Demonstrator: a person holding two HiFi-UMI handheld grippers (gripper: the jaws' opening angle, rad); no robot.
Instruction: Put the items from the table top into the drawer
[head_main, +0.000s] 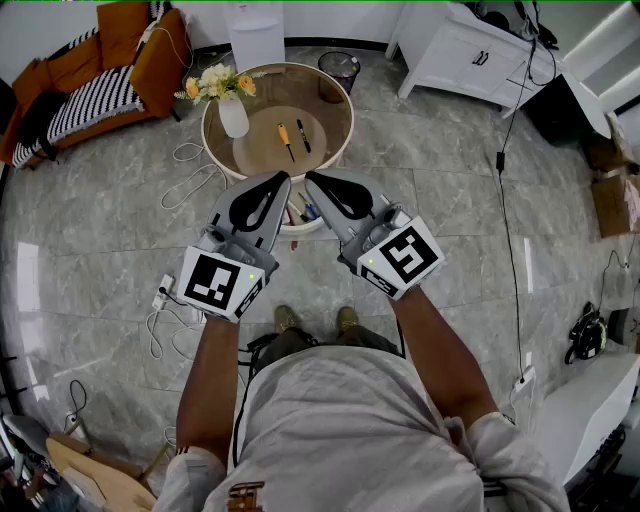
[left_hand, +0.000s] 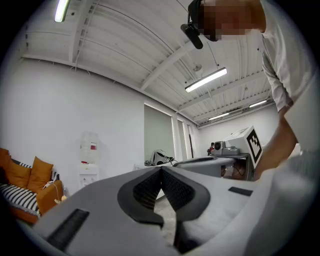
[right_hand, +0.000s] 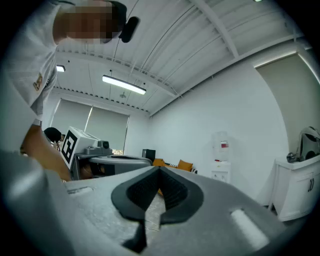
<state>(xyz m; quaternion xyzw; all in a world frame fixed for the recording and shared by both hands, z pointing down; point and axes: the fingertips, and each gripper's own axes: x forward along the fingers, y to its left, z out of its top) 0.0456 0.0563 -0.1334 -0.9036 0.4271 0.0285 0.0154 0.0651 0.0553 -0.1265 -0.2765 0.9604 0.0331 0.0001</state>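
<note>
— What stood furthest left when you looked down?

— An orange sofa (head_main: 90, 75) with a striped cover, against the wall. Right of it was the round table (head_main: 325, 100), and on the table's left part a white vase (head_main: 233, 117) of pale and yellow flowers (head_main: 218, 82).

— And the left gripper (head_main: 284, 179)?

— It was held up in front of the person, pointing toward the table, well short of anything on it. Its own view showed the jaws pressed together at the tips, with nothing between the pads.

— Where were the items?

— Lying on the table top, near its middle: a screwdriver (head_main: 285, 139) with an orange handle, and just beside it, to the right, a dark pen-like tool (head_main: 303, 135). They lay close but apart.

— The drawer?

— A white-rimmed drawer (head_main: 300, 228) stuck out under the table's near edge, mostly hidden behind the two grippers. A few small coloured things showed in it; I couldn't tell what they were.

— The right gripper (head_main: 311, 177)?

— Beside the left one, tips nearly meeting it. Its jaws were likewise clenched on nothing.

— Further right?

— A dark bin (head_main: 340, 70) behind the table and a white cabinet (head_main: 460, 55).
</note>
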